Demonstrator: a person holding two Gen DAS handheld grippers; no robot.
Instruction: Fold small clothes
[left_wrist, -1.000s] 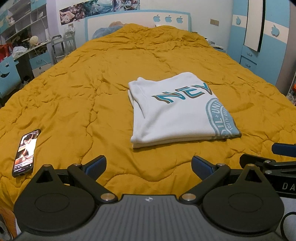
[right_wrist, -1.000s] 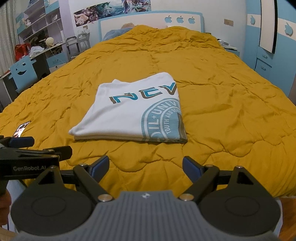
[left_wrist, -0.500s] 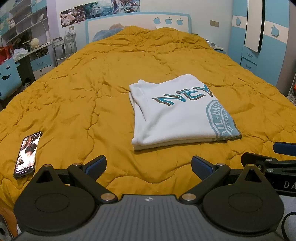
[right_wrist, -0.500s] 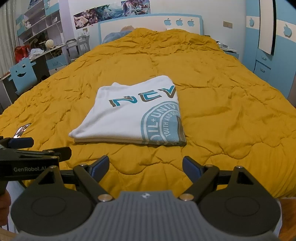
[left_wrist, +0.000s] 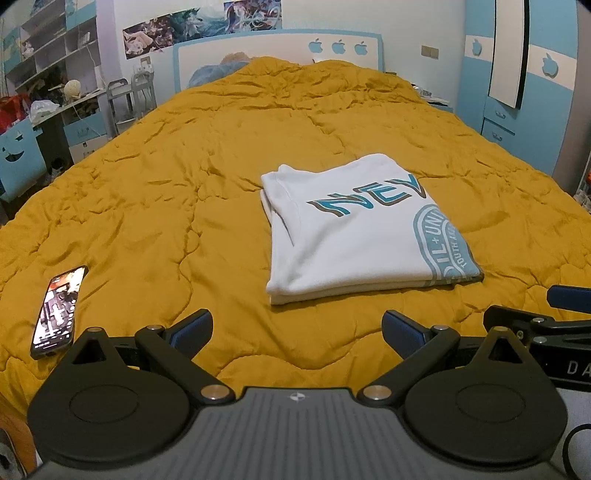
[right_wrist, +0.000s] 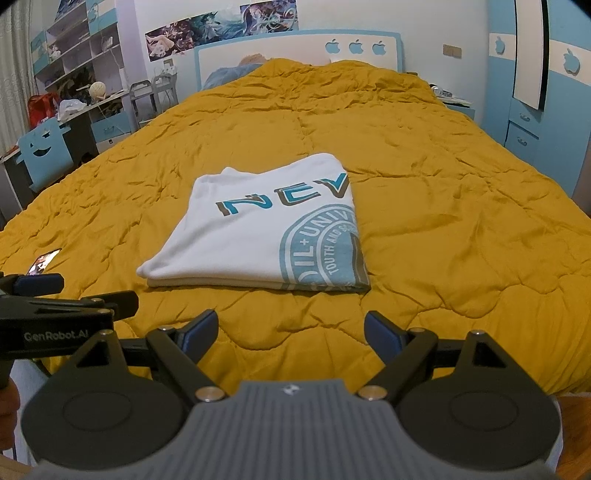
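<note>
We see a folded white T-shirt (left_wrist: 354, 229) lying flat on a mustard quilt (left_wrist: 184, 184). Our left gripper (left_wrist: 297, 328) and right gripper (right_wrist: 290, 326) hover near it, fingers spread, empty. A phone (left_wrist: 57, 312) lies at left.

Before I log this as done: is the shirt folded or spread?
Folded. The shirt lies as a compact rectangle on the quilt, stacked layers showing at its near edge.

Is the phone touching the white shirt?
Apart. In the left wrist view, the phone lies far off to the left of the folded white shirt, with a wide stretch of yellow quilt between them.
</note>
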